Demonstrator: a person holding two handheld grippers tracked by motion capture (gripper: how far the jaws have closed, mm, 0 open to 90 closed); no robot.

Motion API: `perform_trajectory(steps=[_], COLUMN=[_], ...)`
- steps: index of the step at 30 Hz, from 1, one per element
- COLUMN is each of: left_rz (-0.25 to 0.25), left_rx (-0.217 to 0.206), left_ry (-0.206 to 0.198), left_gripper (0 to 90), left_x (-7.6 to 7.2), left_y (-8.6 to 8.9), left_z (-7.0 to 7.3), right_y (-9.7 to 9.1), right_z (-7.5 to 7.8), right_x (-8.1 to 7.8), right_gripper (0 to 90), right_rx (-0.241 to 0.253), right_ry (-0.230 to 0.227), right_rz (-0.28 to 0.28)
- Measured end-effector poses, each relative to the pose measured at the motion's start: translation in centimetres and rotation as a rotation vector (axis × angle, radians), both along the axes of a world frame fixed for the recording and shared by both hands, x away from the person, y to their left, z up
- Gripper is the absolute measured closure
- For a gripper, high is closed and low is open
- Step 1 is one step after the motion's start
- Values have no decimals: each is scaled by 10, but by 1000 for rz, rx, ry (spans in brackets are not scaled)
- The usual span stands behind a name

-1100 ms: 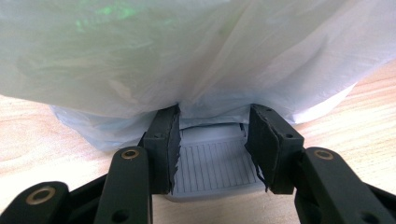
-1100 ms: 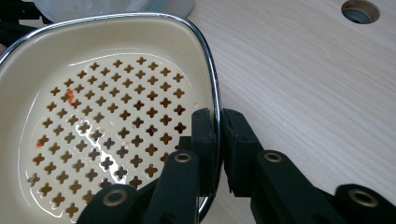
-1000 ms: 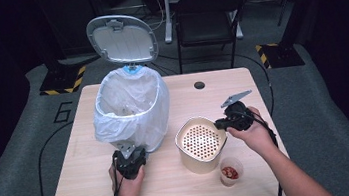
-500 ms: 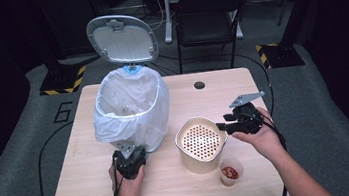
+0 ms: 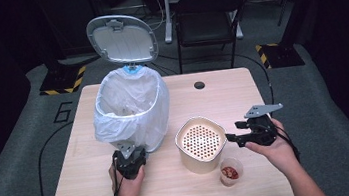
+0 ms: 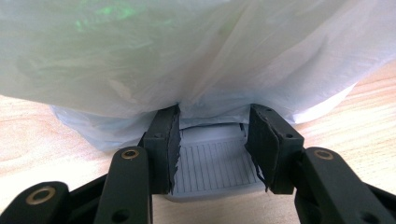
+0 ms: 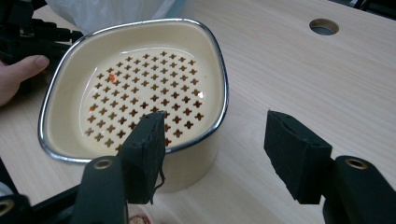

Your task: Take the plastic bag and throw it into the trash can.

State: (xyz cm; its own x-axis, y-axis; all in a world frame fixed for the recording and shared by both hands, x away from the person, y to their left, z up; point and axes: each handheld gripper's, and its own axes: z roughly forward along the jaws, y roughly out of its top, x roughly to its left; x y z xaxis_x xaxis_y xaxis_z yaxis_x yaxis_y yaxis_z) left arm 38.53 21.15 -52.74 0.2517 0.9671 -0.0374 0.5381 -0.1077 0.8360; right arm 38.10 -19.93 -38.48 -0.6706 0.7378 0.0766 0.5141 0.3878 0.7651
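Wooden table (image 5: 193, 186): strainer bowl (image 5: 201, 144) just beside open right claw (image 5: 232, 139).

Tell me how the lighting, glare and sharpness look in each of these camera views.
High view: the table is evenly lit, the room behind falls into darkness, and detail is soft. Left gripper view: the white bin bag is bright, with a faint green glare at the top; the pedal below sits in shade. Right gripper view: the cream container is sharp and its metal rim glints.

White numeral 6 (image 5: 65, 112) painted on the grey floor
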Motion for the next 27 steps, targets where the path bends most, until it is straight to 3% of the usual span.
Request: perform_trajectory(steps=[5,10,21,22,23,27], left_rz=[4,-4,6,-7,4,-5], left_rx=[-6,11,-10,18,-6,11], left_ry=[-4,5,-6,9,-3,6], left_gripper=[540,540,540,540,540,540], left_x=[0,0,0,0,0,0], left_y=[0,1,-1,1,0,1], left_z=[0,0,0,1,0,0], right_y=[-5,-4,0,0,1,5], right_z=[-9,-18,-31,-31,-33,-38], right_x=[-14,-21,-33,-34,-35,-43], right_gripper=[306,288,265,258,244,195], right_rx=[-8,-9,4,2,2,16], right_ry=[-10,-6,-3,0,1,10], right_rz=[19,38,70,74,84,107])
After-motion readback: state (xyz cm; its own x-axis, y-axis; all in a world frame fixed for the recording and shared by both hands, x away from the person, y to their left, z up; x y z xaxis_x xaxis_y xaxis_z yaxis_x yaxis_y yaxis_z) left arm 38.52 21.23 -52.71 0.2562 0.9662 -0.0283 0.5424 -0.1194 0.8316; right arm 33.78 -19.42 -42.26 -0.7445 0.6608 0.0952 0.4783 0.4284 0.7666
